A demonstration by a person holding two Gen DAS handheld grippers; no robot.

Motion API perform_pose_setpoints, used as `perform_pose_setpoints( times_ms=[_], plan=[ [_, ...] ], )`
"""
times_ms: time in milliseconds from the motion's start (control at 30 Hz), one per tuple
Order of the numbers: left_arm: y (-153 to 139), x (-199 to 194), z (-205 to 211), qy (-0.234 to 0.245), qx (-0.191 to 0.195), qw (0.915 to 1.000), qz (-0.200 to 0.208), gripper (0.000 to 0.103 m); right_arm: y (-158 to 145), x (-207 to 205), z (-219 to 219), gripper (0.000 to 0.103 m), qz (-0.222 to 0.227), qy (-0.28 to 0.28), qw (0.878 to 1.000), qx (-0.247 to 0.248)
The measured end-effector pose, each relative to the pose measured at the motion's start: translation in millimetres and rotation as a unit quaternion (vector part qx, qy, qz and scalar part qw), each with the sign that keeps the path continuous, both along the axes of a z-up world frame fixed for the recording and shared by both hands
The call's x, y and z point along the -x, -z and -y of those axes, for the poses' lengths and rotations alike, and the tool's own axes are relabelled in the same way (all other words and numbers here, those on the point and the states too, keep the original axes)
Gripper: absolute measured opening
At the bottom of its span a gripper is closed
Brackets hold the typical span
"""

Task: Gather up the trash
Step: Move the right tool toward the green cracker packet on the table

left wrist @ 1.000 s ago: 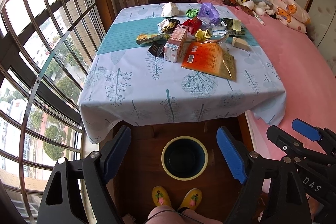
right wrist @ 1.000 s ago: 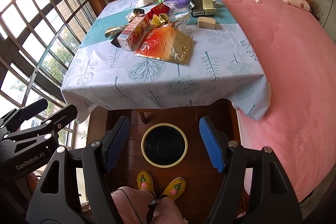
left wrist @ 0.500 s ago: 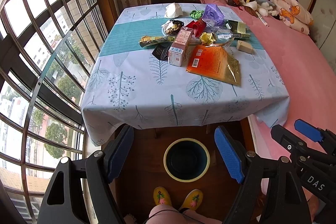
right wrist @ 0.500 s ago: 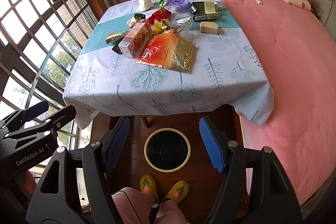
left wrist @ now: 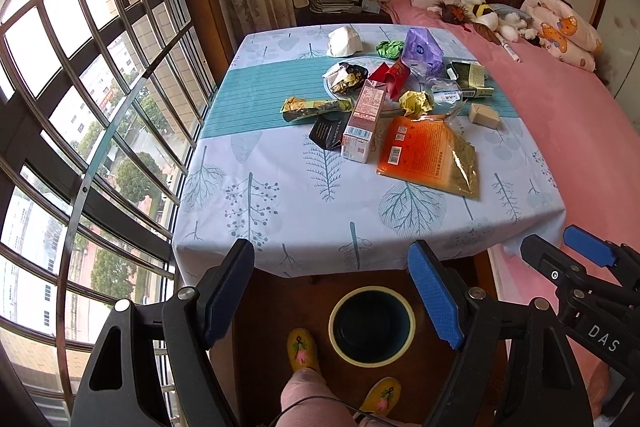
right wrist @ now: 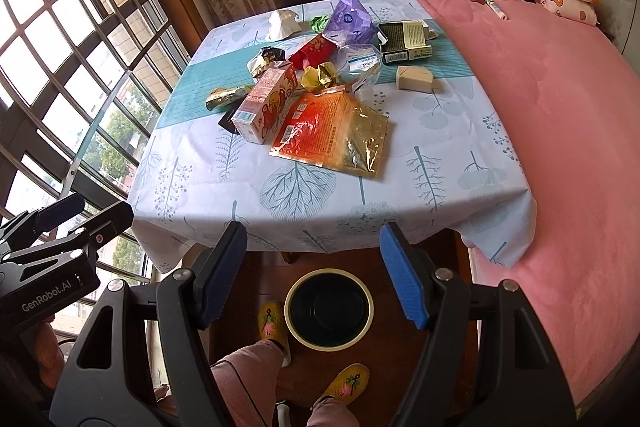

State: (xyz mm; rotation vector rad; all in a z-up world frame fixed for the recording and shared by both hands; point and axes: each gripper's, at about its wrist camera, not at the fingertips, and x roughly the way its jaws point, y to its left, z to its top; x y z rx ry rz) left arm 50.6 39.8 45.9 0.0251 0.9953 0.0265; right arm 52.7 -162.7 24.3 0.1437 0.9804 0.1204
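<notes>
Blue-padded left gripper (left wrist: 332,291) spread wide, nothing between the fingers, held above the near edge of the table (left wrist: 280,211). Right gripper (right wrist: 314,273) likewise wide apart and empty, level with the same edge. Dark bin (left wrist: 372,325) with a pale yellow rim on the wooden floor just in front of the table, between the fingers in both wrist views, at 6 o'clock from the pile of trash. Yellow slippers (left wrist: 303,349) at 7 and 6 o'clock of the bin, pink trouser legs above them.

Trash heaped at the far half of the tablecloth, partly across its teal band: orange and gold pouch (left wrist: 430,155) nearest, lying flat; pink carton (left wrist: 364,123) on its side at 9 o'clock of the pouch, touching it; black packet (left wrist: 328,133) tucked under the carton's left side; crumpled yellow wrapper (left wrist: 416,103) at 12 o'clock of the pouch; green-gold wrapper (left wrist: 312,107) at 10 o'clock of the carton. Farther back, red packet (left wrist: 394,77), purple bag (left wrist: 422,49), white crumpled tissue (left wrist: 344,41), green box (left wrist: 472,77), beige wedge (left wrist: 484,115) alone at 2 o'clock of the pouch. Pink bed (left wrist: 560,115) at 3 o'clock of the table.
</notes>
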Motion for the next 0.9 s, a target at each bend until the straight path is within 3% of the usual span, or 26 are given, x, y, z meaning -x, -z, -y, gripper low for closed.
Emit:
perform_pose_setpoints(
  times_ms=[233,467,633,900],
  plan=[
    [4,-73,-37,0.036,0.021,0.9991,-0.001,0.081,5,-58,-20,0.067,-0.006,0.037,0.999,0.001],
    [17,-179,-82,0.103,-0.01,0.9945,-0.016,0.081,22,-125,-71,0.063,-0.03,0.05,0.998,-0.032],
    [40,-247,-111,0.16,-0.045,0.9857,-0.028,0.081,59,-166,-119,0.049,-0.061,0.025,0.995,-0.077],
    [87,-312,-124,0.241,-0.047,0.9671,-0.067,0.081,125,-219,-176,0.049,-0.083,0.031,0.991,-0.101]
  ],
)
